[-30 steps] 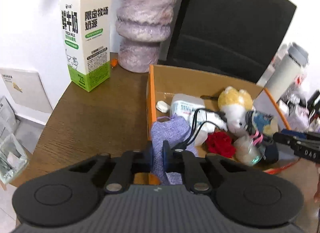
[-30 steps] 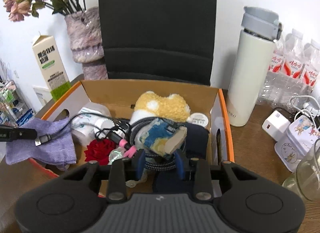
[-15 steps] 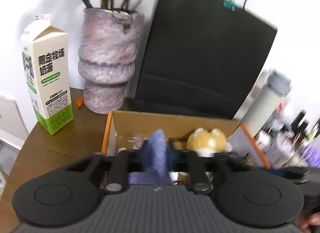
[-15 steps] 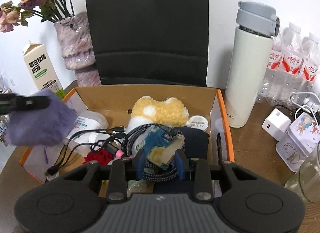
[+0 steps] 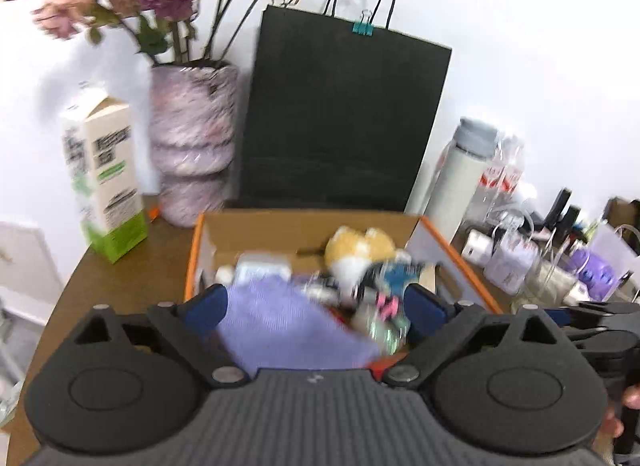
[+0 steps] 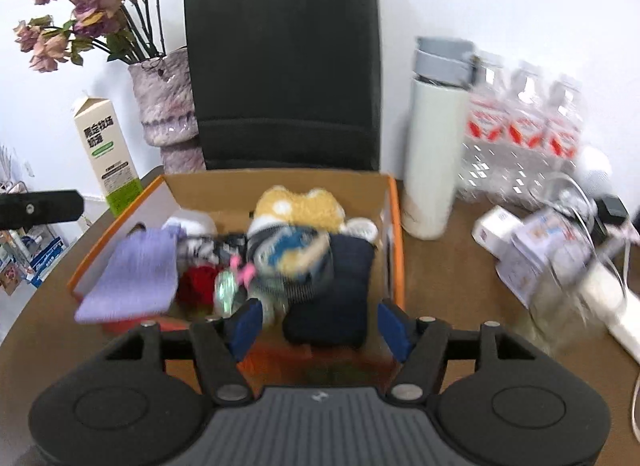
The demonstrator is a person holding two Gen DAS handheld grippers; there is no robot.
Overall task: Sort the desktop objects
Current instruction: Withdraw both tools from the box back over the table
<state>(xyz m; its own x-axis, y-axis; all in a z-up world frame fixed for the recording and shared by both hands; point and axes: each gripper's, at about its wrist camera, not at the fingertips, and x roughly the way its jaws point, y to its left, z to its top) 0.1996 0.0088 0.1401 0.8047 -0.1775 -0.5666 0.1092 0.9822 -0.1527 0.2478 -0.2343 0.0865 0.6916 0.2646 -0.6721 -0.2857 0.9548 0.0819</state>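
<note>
An orange-edged cardboard box (image 6: 394, 225) sits mid-table and holds a yellow plush toy (image 6: 298, 205), a blue and yellow bundle with cables (image 6: 296, 254), a dark pouch (image 6: 336, 298), a red flower (image 6: 198, 286) and a purple cloth (image 6: 136, 274) draped over its front left edge. My left gripper (image 5: 316, 308) is open above the box's near side, over the purple cloth (image 5: 288, 330). My right gripper (image 6: 320, 324) is open and empty at the box's front edge. The left gripper's finger (image 6: 40, 207) shows at the left of the right wrist view.
A milk carton (image 6: 106, 153), a vase of dried roses (image 6: 164, 105) and a black paper bag (image 6: 284, 65) stand behind the box. A white thermos (image 6: 434, 137), water bottles (image 6: 524, 133), a charger (image 6: 494, 225) and a small tin (image 6: 548, 254) crowd the right side.
Both grippers opened. The left let the purple cloth drop onto the box's front left edge; the right released the blue and yellow bundle into the box and drew back.
</note>
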